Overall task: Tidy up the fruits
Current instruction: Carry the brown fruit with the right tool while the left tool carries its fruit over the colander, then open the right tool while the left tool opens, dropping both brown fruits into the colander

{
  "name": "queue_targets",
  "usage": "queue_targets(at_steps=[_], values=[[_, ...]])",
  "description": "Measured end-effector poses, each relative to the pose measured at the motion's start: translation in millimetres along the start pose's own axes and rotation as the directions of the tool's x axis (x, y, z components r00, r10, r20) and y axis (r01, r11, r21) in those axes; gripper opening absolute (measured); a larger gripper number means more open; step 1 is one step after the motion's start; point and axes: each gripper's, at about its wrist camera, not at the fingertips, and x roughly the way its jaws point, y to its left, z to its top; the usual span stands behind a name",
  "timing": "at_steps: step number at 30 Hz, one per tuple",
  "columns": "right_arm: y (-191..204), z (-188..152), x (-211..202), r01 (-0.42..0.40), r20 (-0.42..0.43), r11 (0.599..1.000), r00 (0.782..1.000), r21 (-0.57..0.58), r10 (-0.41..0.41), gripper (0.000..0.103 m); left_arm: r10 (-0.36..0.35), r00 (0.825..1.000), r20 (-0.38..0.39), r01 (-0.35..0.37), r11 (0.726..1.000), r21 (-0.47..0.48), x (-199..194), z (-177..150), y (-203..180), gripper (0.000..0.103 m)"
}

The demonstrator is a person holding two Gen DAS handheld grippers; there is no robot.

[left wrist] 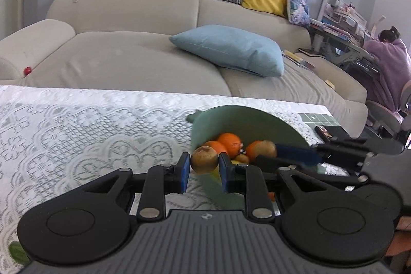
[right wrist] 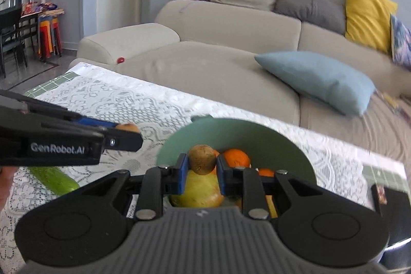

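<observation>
A: So we have a fruit in each hand: the left gripper (left wrist: 204, 165) is clamped on a small brown round fruit (left wrist: 204, 160), and the right gripper (right wrist: 200, 169) is closed around another brown fruit (right wrist: 202, 159) just like it

B: Right, and both sit over the near side of the green bowl (left wrist: 244, 120), which already has oranges (left wrist: 229, 141) and a larger yellow fruit (right wrist: 197, 190) in it. We can't tell from this whether we're bringing these two in or taking them out

A: Either way we judge the step as carrying. If they go in, we need to lower each one onto the pile and part the fingers gently so nothing rolls

B: Room is tight between us though. In the left view the right gripper reaches in across the bowl from the right, close to our own fingers, so we should move one hand at a time

A: Agreed. To the left the lace tablecloth (left wrist: 77, 125) is open and bare, apart from the green cucumber (right wrist: 55, 179) lying near the front edge

B: And on the right a dark box (left wrist: 330, 132) sits near the table's corner, with the sofa (left wrist: 154, 60) just past the far edge, so we keep the fruit over the bowl or the cloth
</observation>
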Motion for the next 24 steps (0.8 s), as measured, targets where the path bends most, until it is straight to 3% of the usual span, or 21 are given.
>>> queue_targets(at_steps=[9, 24], values=[[-27, -12, 20, 0.049, -0.045, 0.995, 0.998, 0.086, -0.045, 0.02, -0.045, 0.998, -0.052, 0.045, 0.999, -0.001, 41, 4, -19, 0.026], [-30, -17, 41, 0.111, -0.045, 0.993, 0.993, 0.038, -0.109, 0.02, -0.019, 0.995, -0.097, 0.017, 1.0, -0.025, 75, 1, -17, 0.026]])
